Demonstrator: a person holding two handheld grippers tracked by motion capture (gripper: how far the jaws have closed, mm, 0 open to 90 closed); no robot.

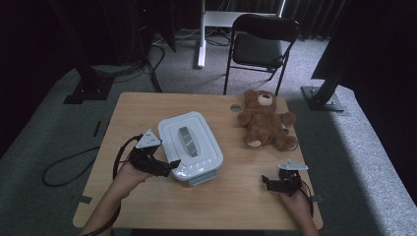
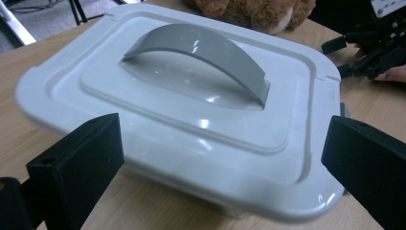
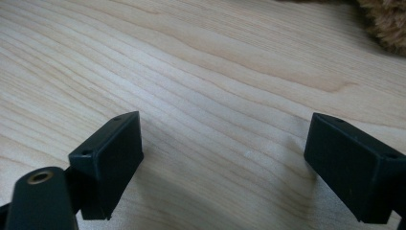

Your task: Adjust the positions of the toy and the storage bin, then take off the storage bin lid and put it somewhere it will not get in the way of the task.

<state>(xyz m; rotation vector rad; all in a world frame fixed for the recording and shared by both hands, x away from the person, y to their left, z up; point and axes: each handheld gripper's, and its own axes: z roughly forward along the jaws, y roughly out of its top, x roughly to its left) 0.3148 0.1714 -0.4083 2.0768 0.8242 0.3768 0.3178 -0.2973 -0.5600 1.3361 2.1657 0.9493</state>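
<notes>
Beside the white lidded box (image 1: 191, 144), the left gripper (image 1: 164, 167) waits with jaws spread, nothing held. The lid is still on, its grey handle (image 2: 201, 52) untouched. The right gripper (image 1: 268, 181), well apart from the box, is spread too.

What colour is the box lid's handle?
Grey handle on a white lid; clearest in the left gripper view.

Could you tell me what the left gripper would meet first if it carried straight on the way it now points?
Most likely the white lidded box: the left gripper is open, its jaws level with the box's near edge.
</notes>
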